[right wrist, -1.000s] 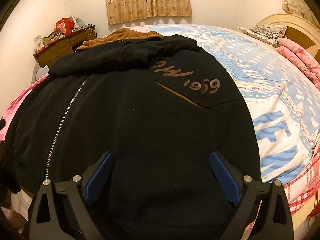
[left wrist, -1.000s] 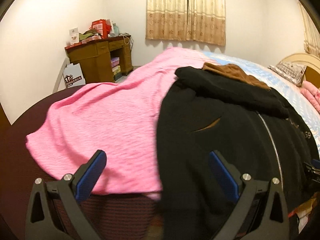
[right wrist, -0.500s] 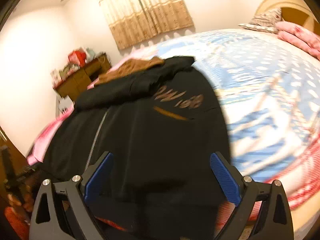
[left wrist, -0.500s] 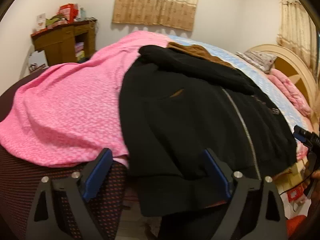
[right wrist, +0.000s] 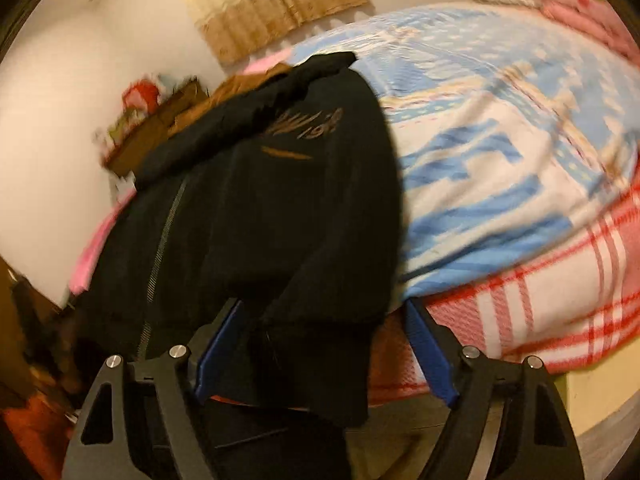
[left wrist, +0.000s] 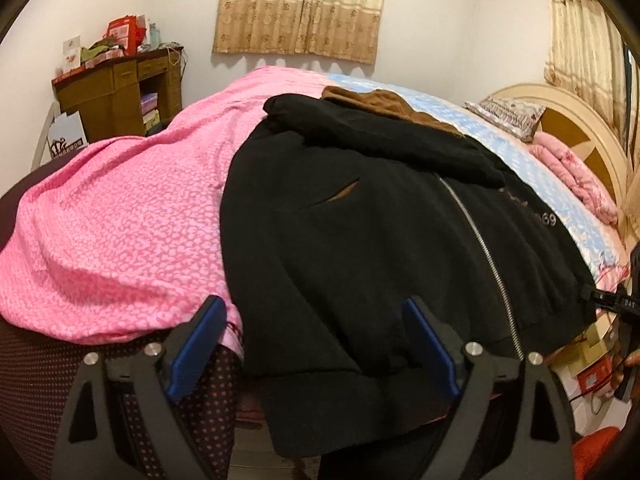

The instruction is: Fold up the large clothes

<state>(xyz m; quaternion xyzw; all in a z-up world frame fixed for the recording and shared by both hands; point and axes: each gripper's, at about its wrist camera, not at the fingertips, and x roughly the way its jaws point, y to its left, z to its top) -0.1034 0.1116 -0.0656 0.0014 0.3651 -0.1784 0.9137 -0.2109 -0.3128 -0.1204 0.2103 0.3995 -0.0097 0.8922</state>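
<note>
A large black zip-up jacket [left wrist: 360, 240] lies front-up on the bed, its hem hanging over the near edge; it also shows in the right wrist view [right wrist: 260, 208]. Its sleeve lies folded across the chest. A brown garment [left wrist: 384, 104] lies beyond its collar. My left gripper [left wrist: 316, 344] is open, its jaws wide on either side of the jacket's lower left hem corner, with nothing held. My right gripper [right wrist: 328, 344] is open, its jaws around the hanging lower right hem corner. The right wrist view is blurred.
A pink blanket [left wrist: 120, 208] covers the bed's left half. A blue patterned sheet [right wrist: 500, 120] and a red plaid blanket [right wrist: 560, 280] lie to the right. A wooden desk [left wrist: 116, 88] stands at the back left. The headboard [left wrist: 580, 128] and pillows are at the right.
Both grippers have drawn back and down from over the jacket to the bed's near edge, now level with the hanging hem. The right gripper swung right and tilted. Both stayed open.
</note>
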